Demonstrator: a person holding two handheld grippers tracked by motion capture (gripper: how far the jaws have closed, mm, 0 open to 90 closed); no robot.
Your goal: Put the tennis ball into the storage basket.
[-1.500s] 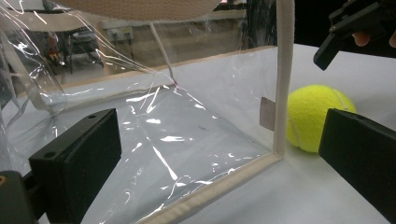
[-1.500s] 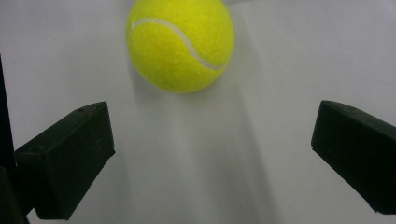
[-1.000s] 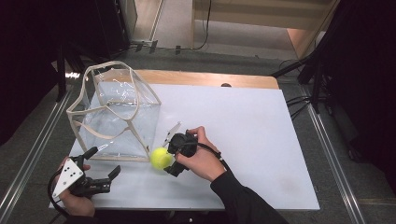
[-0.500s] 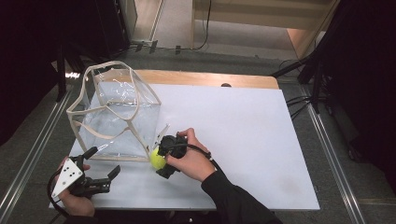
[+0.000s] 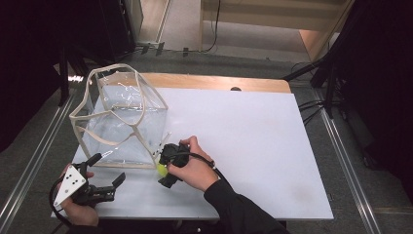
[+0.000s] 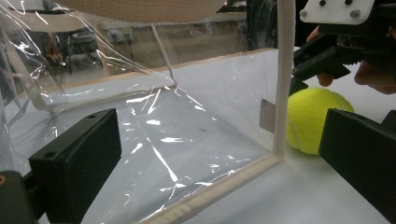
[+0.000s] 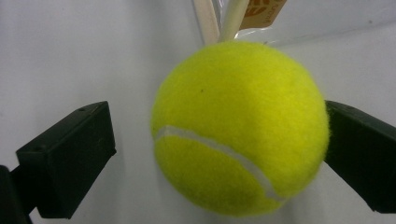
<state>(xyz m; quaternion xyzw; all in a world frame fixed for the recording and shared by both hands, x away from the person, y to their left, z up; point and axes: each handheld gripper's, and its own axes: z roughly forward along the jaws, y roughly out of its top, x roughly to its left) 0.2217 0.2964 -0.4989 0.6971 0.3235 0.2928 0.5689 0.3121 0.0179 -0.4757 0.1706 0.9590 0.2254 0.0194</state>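
A yellow tennis ball (image 5: pixel 160 170) lies on the white table (image 5: pixel 253 126), right at the near corner of a clear plastic bag (image 5: pixel 122 122) with beige trim. My right gripper (image 5: pixel 164 168) straddles the ball and stands open. In the right gripper view the ball (image 7: pixel 238 126) sits between the jaws, with a gap on the left side and the right jaw at its edge. My left gripper (image 5: pixel 108 168) is open near the table's front left, facing the bag. The left gripper view looks through the bag wall (image 6: pixel 163 116) at the ball (image 6: pixel 313 119) beyond the corner seam.
The bag stands upright at the table's left, its beige handles (image 5: pixel 104 73) rising above the mouth. A wooden strip (image 5: pixel 209 82) runs along the far edge. Bare white surface stretches to the right of my right hand.
My right gripper has moved left with the ball, from the open table to the bag's near corner. The left gripper has stayed in place.
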